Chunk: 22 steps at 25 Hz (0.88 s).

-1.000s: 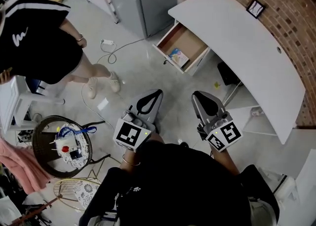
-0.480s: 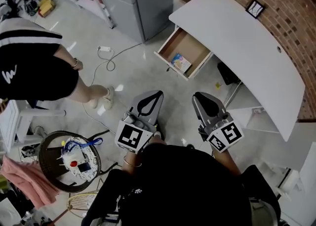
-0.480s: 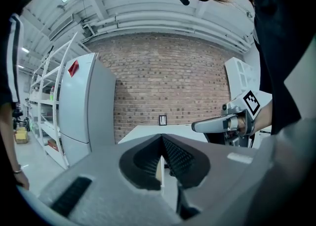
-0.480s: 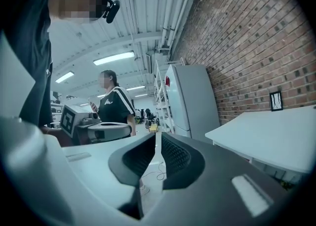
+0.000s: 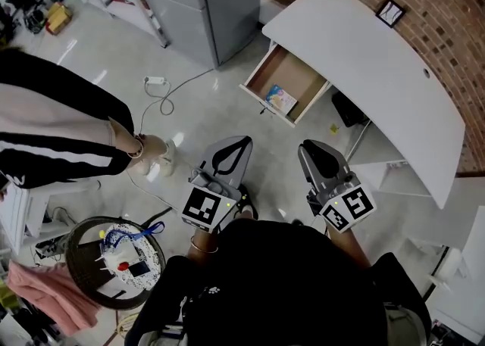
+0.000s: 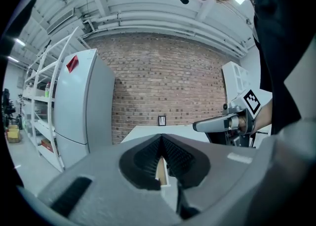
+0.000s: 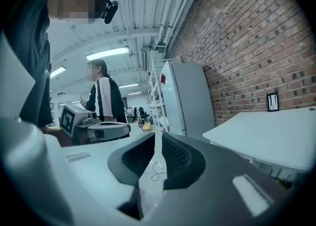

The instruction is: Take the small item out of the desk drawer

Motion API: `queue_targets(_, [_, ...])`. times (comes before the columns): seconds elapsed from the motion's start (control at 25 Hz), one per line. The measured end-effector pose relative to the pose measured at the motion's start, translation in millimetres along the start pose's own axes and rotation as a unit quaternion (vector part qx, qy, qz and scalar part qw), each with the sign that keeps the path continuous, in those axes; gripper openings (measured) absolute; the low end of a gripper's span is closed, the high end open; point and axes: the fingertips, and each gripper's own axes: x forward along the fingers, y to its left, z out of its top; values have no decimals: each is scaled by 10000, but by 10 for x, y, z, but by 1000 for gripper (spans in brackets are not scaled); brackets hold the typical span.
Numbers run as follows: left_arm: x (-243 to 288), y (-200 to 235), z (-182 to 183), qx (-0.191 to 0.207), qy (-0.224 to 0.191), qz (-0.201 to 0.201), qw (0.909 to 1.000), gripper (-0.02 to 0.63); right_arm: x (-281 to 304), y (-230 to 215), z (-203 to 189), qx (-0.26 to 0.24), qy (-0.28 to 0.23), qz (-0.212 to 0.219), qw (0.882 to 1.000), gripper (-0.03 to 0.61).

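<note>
The item (image 5: pixel 281 99) lies in the open drawer (image 5: pixel 301 73) at twelve o'clock, far ahead, so the left gripper (image 5: pixel 234 145) is closed and empty; the right gripper's (image 5: pixel 311 149) empty jaws have just been opening, probably to grasp.

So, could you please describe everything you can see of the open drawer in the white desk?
The drawer is pulled far out from under one end of the white desk. It is a shallow rectangular box, white outside, with a brown, wood-looking inside. A small flat colourful item lies on its bottom near the front wall, and the rest of the bottom is bare. Apart from the desk and this item, nothing touches it.
</note>
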Motion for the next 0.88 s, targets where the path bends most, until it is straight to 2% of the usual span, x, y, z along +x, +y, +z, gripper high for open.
queue_targets(0.44, [-134,472,-61,109,95,-161,9998,-10,436,110,-27,77,-37,-205,9998,44])
queue_targets(0.88, [-72,619,-112,-85,41,-38,9999,-11,582,11,-39,17,93,-181,9998,48])
